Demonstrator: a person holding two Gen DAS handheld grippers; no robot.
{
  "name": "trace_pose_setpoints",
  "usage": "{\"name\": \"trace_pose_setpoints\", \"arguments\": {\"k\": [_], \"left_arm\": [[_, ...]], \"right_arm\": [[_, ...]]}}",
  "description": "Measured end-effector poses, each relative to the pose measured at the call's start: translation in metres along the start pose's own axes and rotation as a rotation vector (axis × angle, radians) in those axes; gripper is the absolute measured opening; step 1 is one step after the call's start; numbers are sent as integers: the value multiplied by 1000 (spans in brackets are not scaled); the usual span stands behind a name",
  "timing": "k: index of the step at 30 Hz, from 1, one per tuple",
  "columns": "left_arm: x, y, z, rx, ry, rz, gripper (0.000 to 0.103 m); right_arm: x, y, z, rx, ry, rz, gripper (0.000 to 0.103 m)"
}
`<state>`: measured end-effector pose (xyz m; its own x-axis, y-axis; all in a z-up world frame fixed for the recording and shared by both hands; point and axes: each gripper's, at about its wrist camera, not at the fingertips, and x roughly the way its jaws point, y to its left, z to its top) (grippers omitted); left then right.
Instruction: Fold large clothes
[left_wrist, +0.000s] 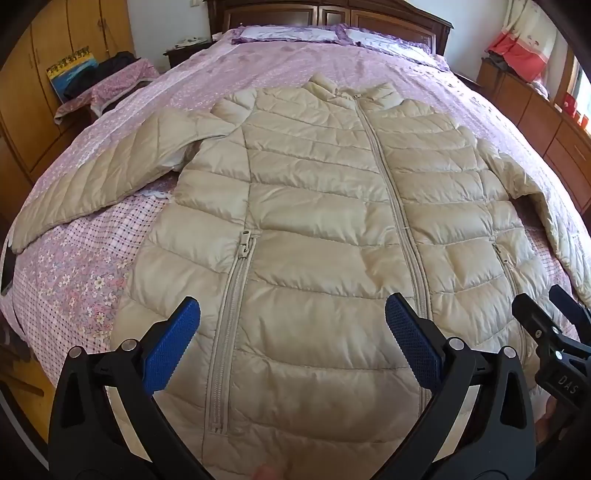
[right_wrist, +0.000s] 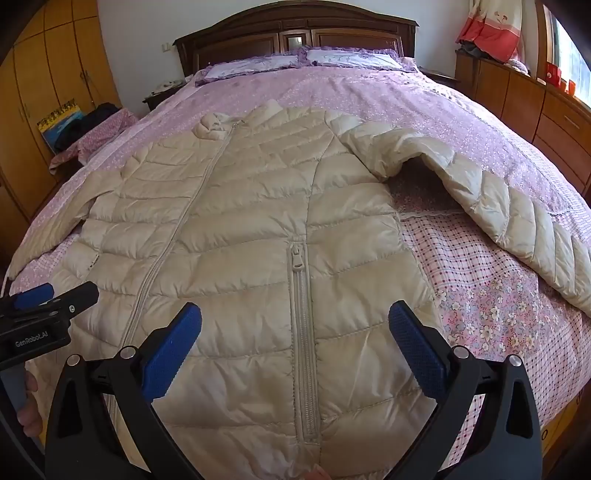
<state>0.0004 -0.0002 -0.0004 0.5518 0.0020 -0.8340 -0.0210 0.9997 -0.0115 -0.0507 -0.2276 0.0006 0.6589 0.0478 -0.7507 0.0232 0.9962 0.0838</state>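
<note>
Jacket (left_wrist: 314, 221) lies flat, zipped, front up on bed (left_wrist: 314, 70), collar at 12 o'clock, both sleeves spread out: no fold made yet, whole job left. L gripper (left_wrist: 291, 332) and R gripper (right_wrist: 295, 328) both spread wide, empty, above the hem. Left view shows left sleeve (left_wrist: 99, 177) full length; right view shows right sleeve (right_wrist: 498, 206) humped up.
</note>
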Motion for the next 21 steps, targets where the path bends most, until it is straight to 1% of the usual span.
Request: {"name": "trace_pose_setpoints", "arguments": {"k": [8, 9, 13, 21], "left_arm": [[1, -2, 3, -5, 5, -11, 100], [3, 7, -2, -4, 4, 1, 100], [5, 10, -3, -2, 2, -3, 100], [3, 7, -2, -14, 1, 1, 100]], "right_arm": [[0, 0, 0, -9, 5, -5, 98], [0, 0, 0, -10, 7, -8, 98], [0, 0, -1, -4, 6, 0, 98], [0, 0, -1, -5, 5, -5, 98]]}}
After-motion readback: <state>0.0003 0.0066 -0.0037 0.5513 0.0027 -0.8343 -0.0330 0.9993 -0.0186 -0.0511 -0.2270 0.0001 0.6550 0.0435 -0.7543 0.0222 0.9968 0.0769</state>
